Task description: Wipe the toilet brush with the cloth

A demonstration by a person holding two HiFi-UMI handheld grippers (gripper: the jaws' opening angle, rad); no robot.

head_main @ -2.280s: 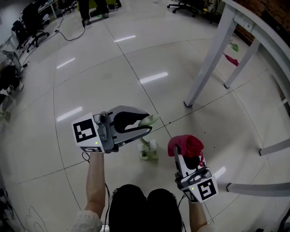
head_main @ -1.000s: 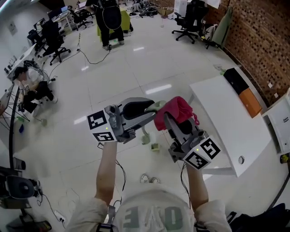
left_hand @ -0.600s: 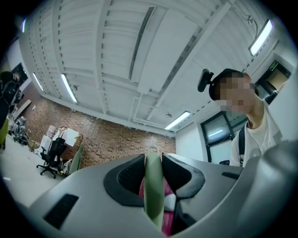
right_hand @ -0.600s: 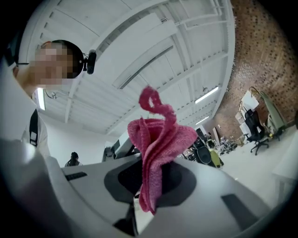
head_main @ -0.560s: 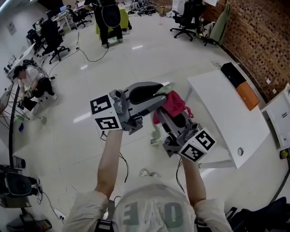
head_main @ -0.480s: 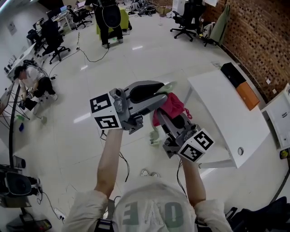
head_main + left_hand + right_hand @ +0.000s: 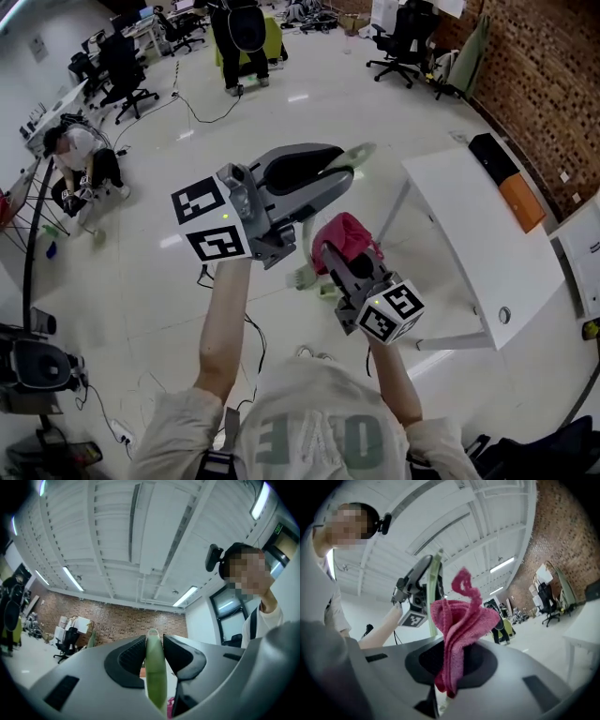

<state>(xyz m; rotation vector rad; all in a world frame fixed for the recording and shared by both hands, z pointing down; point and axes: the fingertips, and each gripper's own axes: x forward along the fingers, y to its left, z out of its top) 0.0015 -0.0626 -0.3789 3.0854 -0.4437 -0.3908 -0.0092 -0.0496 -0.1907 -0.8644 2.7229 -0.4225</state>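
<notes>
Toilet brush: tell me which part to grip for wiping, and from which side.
Grip the slim handle near its top end, jaws closing on its opposite sides, as the left gripper has it. The handle stands upright, so coming in from the side leaves the length below free for the cloth.

You stand on a glossy white tiled floor [image 7: 141, 281]. At the right of the frame a white worktop [image 7: 459, 225] stands on it on white legs. A black cable [image 7: 199, 118] trails across the tiles at upper centre. Black office chairs [image 7: 122, 70] stand at upper left. A black box [image 7: 490, 155] and an orange box [image 7: 521, 202] sit by the brick wall at upper right.
</notes>
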